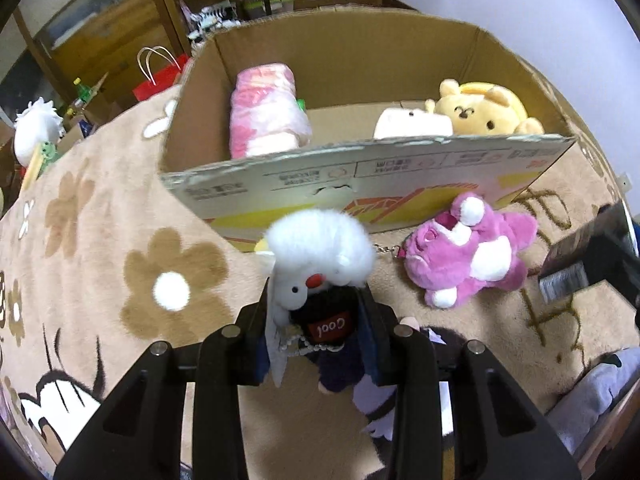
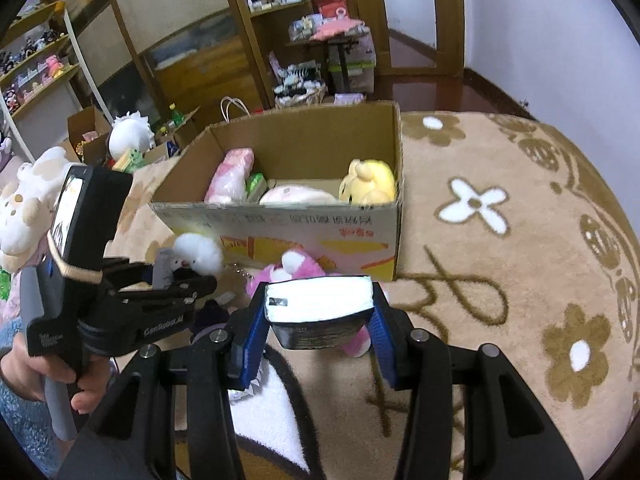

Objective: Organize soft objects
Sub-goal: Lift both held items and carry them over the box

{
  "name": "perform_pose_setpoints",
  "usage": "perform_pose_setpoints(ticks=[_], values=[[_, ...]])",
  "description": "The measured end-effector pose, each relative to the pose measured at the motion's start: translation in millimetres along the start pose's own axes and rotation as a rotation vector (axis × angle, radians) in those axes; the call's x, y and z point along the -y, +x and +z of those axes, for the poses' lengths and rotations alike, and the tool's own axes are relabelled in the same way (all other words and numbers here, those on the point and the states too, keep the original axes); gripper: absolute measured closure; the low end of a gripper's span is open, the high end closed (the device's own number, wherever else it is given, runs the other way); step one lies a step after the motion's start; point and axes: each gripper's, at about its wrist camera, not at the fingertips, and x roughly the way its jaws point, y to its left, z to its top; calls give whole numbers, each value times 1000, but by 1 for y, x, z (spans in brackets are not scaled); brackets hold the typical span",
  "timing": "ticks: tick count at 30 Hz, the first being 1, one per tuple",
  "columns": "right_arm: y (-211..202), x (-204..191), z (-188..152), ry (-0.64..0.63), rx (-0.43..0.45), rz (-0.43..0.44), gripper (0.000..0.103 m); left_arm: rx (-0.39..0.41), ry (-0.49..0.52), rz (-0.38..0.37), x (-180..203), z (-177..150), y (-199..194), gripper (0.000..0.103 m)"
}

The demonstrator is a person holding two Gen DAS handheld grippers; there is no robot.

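Left wrist: doll (image 1: pixel 320 280) between jaws.

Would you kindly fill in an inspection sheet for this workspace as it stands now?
Surface: beige flower-patterned blanket.
Job's things: cardboard box holds pink plush, cream plush and yellow bear; purple-pink plush lies in front of the box.
Clutter: nothing seen.
Grippers: left gripper shut on white-haired doll; right gripper shut on white-topped pack.
Cables: nothing seen.
Surroundings: wooden shelves, red paper bag.
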Motion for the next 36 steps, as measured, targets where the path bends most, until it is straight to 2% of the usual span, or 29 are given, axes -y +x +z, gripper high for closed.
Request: perform_pose_setpoints(ticks=[4,10,15,19,28,36], values=[[-14,1,5,5,55,1,54,74,-2,42,-1,-7,-31,69],[-34,1,11,7,126,-3,54,179,-39,61,-11,-13,-69,69],[-50,-1,18,1,194,5,54,335,-45,112,-34,0,-93,69],[-61,-5,25,-20,254,5,54,439,-80,99,-44,4,-116,69],[-69,-6,44,-31,341,12,54,544,-86,100,-48,21,-132,69],[-61,-8,58,-48,379,11,54,583,-90,109,-49,40,-127,69]])
